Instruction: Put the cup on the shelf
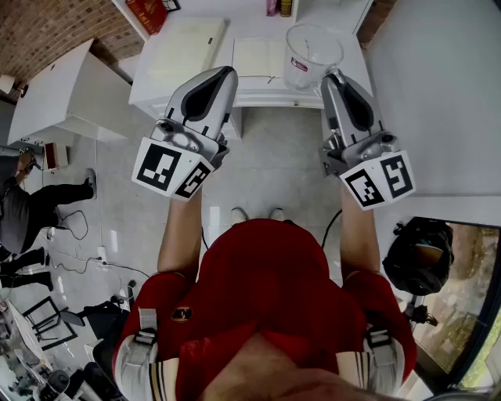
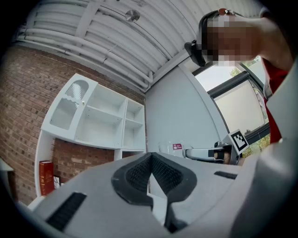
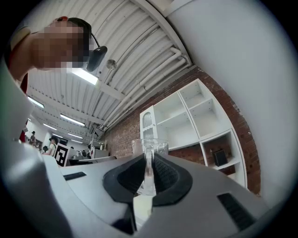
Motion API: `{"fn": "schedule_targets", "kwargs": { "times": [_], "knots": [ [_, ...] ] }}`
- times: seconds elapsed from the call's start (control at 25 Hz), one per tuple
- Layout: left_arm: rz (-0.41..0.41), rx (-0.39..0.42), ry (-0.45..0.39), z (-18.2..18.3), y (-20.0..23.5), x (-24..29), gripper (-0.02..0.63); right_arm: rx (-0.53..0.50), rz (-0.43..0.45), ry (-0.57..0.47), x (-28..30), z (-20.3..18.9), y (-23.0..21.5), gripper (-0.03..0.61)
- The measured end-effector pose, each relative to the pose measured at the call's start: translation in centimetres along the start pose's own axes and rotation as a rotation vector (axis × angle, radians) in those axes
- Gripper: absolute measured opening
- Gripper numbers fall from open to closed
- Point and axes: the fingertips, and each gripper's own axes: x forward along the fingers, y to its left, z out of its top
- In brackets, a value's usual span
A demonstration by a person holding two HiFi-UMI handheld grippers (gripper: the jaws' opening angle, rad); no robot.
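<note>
A clear glass cup (image 1: 313, 51) with a small red label is held up in front of the white shelf unit (image 1: 188, 51). My right gripper (image 1: 333, 77) is shut on the cup's thin glass handle. In the right gripper view the handle (image 3: 148, 169) stands pinched between the dark pads, with the cup (image 3: 150, 146) just beyond and the open white shelf (image 3: 195, 116) behind it. My left gripper (image 1: 228, 72) is shut with nothing in it; its pads (image 2: 139, 174) meet in the left gripper view. From there the cup (image 2: 171, 148) and the right gripper (image 2: 209, 152) appear to the right of the shelf (image 2: 107, 121).
A red book (image 1: 147, 12) stands at the shelf's left side, also seen low in the left gripper view as the red book (image 2: 45, 176). A white cabinet (image 1: 63, 94) is at the left, a white wall (image 1: 438, 94) at the right, a black backpack (image 1: 419, 254) on the floor.
</note>
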Motion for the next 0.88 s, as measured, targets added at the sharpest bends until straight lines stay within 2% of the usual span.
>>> {"fn": "schedule_targets", "kwargs": {
  "times": [0.52,0.88],
  "knots": [
    [-0.014,-0.015,0.001,-0.2,-0.2,0.0,0.006,0.021,-0.013,-0.011,-0.3,0.5,0.0,0.026],
    [0.016,0.003,-0.001,-0.3,-2.4,1.7,0.006,0.012,0.023,-0.025,-1.7,2.3,-2.3,0.026]
  ]
}}
